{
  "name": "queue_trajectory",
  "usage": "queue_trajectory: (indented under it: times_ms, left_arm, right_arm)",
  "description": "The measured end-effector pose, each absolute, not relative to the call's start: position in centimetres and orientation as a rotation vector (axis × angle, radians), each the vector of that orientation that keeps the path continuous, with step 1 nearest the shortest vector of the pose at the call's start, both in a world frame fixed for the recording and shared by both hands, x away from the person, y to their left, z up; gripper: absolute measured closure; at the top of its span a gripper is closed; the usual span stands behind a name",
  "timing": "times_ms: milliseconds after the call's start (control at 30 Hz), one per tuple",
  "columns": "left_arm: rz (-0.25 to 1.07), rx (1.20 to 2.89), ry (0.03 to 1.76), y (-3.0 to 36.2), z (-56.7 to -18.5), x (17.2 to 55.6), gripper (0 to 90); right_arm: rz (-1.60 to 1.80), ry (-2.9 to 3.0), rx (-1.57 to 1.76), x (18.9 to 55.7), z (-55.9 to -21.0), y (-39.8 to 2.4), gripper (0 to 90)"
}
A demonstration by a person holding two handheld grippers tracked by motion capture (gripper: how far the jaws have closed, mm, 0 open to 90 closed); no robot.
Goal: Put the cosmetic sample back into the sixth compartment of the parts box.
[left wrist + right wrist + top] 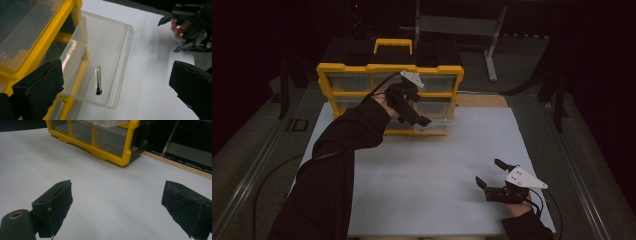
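Your largest object was the yellow drawer organizer (389, 95), standing upright at the far edge of the white table sheet (432, 200), carry handle on top. One clear plastic drawer (105, 62) at its lower right stood pulled out over the sheet, still seated in its slot. Inside, on the drawer floor, lay a single small glass vial with a black cap (98, 80), flat on its side, apart from all the walls.

Your left gripper (117, 85) hovered just above that drawer, jaws spread wide, nothing between the pads. Your right gripper (493, 176) rested on the near right of the sheet, well apart from the organizer, jaws likewise spread and empty.

Handling, as judged: the drawer looked thin-walled and light, stiff enough to push by its front lip but slick; it would likely slide easily and could tip if drawn fully out. The vial looked very light, smooth, round and breakable, so it would tend to roll or squirt away under a hard pinch. Best hold appeared to be across the middle of the tube, or at the capped end where the surface seemed less slippery, with gentle closing.

Surface: the sheet was matte, flat and bare around the organizer. A wooden strip (175, 163) edged it behind. Room: you worked in dim light, dark surroundings, a grey metal frame (462, 25) beyond the table.
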State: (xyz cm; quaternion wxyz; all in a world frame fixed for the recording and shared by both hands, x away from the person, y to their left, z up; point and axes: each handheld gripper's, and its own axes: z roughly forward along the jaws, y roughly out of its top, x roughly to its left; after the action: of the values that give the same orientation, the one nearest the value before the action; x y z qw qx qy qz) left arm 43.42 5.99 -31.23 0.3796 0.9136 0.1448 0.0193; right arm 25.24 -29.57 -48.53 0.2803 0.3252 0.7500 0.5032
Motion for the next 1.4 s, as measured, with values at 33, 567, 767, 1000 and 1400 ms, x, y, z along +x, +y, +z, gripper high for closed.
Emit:
queue_trajectory:
  times_ms: [33,567,767,1000,1400]
  left_arm:
    - [0.052,2.332,0.373,6.3,-31.2,43.2,0.0]
    - [0.123,2.270,0.455,10.5,-31.0,40.9,0.0]
    - [0.135,2.253,0.506,12.3,-32.0,40.2,0.0]
    - [0.132,2.225,0.568,14.4,-33.4,39.5,0.0]
    - [0.192,2.165,0.647,18.1,-35.4,37.3,0.0]
  right_arm:
    - [1.350,2.010,0.872,25.2,-48.5,-29.6,9.5]
    - [1.355,2.005,0.864,25.2,-48.4,-29.4,9.5]
    - [1.355,2.006,0.864,25.2,-48.4,-29.4,9.5]
    - [1.352,2.007,0.865,25.2,-48.4,-29.3,9.5]
    - [1.355,2.004,0.868,25.2,-48.3,-29.3,9.5]
